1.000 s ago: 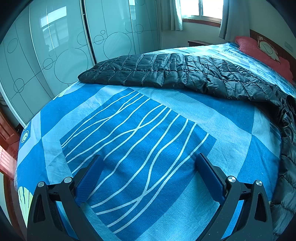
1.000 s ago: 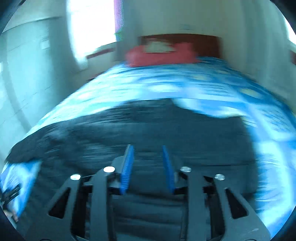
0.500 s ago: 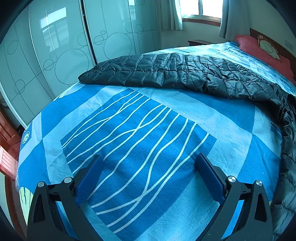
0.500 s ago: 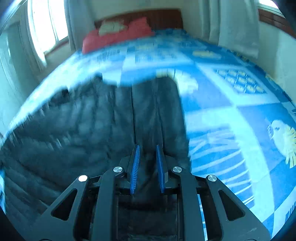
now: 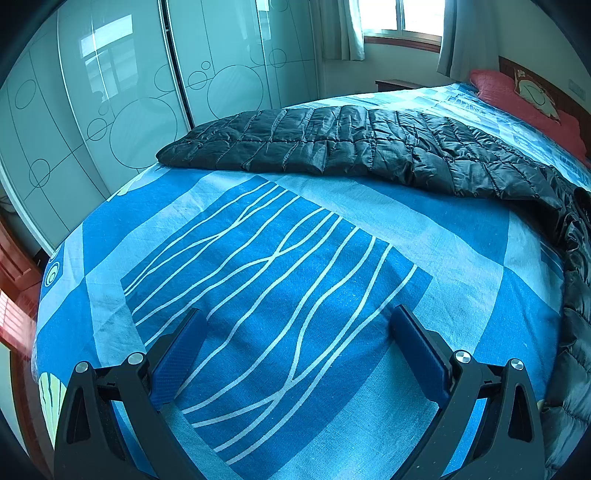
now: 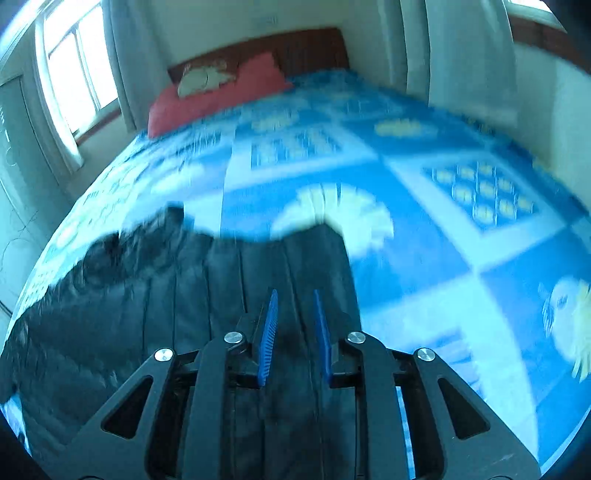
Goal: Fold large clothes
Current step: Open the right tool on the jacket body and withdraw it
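A black quilted down jacket (image 5: 332, 144) lies spread across the blue patterned bed (image 5: 280, 258), running from the far left round to the right edge. My left gripper (image 5: 295, 328) is wide open and empty over bare sheet, well short of the jacket. In the right wrist view the jacket (image 6: 155, 306) lies below and to the left. My right gripper (image 6: 294, 314) has its blue pads close together with black jacket fabric between them. That view is motion-blurred.
Sliding wardrobe doors (image 5: 122, 103) with circle patterns stand to the left of the bed. A red pillow (image 6: 218, 92) lies at the wooden headboard (image 6: 306, 48). Curtained windows (image 5: 402, 18) are behind. The bed's left edge drops off near a red wooden piece (image 5: 14, 273).
My right gripper has swung over the jacket toward its right edge and its pads have closed in on the fabric. My left gripper has stayed still and open.
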Motion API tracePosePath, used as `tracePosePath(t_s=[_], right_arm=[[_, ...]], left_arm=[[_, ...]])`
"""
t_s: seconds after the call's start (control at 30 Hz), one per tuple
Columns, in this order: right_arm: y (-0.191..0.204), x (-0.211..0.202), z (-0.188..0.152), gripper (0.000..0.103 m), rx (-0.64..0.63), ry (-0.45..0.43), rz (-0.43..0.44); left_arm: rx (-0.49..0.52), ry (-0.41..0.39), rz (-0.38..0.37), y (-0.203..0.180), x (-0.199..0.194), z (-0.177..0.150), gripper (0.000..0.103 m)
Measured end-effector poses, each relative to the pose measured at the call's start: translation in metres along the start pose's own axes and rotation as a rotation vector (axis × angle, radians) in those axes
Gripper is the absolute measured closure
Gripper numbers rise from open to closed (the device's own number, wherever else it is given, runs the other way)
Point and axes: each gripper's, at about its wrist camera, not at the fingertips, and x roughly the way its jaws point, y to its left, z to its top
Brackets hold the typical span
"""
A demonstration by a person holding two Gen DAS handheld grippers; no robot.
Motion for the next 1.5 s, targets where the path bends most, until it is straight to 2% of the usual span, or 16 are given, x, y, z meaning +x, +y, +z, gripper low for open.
tracePosePath(t_s=[0.1, 0.2, 0.3, 0.4, 0.53, 0.63, 0.7, 0.93, 1.13, 1.3, 1.5], right_arm=[[0.001, 0.029, 0.01, 0.079, 0.003, 0.038, -0.016], [0.0, 0.064, -0.001, 0.079, -0.015, 0.117, -0.053], [-0.002, 0.073, -0.009, 0.079, -0.022, 0.111, -0.054], [0.003, 0.058, -0.007, 0.078, -0.02, 0.104, -0.073], [0.027, 0.002, -0.027, 0.052, -0.033, 0.02, 0.003], [0.049, -0.03, -0.055, 0.051, -0.083, 0.001, 0.048], [0.061, -0.04, -0.078, 0.051, -0.096, 0.02, 0.072], [0.072, -0.02, -0.112, 0.05, -0.108, 0.087, 0.019], [0.068, -0.007, -0.117, 0.047, -0.098, 0.106, 0.027], [0.073, -0.006, -0.122, 0.046, -0.126, 0.1, -0.004], [0.073, -0.008, -0.123, 0.046, -0.123, 0.094, 0.001]], left_arm=[[-0.001, 0.0, -0.001, 0.0, 0.0, 0.0, 0.004], [0.0, 0.0, 0.0, 0.0, 0.0, 0.0, 0.004], [0.0, 0.0, 0.0, 0.0, 0.0, 0.0, 0.004], [0.0, -0.001, 0.0, 0.0, 0.0, 0.0, 0.004], [-0.002, -0.001, -0.002, 0.0, 0.0, 0.0, 0.004], [-0.003, -0.002, -0.004, 0.0, -0.001, 0.0, 0.004], [-0.005, -0.001, -0.006, 0.0, 0.0, 0.0, 0.004], [-0.007, -0.001, -0.008, 0.0, 0.0, 0.0, 0.004], [-0.007, -0.001, -0.008, 0.0, 0.0, -0.001, 0.004], [-0.009, 0.02, -0.016, 0.002, 0.001, 0.002, 0.004], [-0.03, 0.047, -0.05, 0.007, 0.002, 0.006, 0.004]])
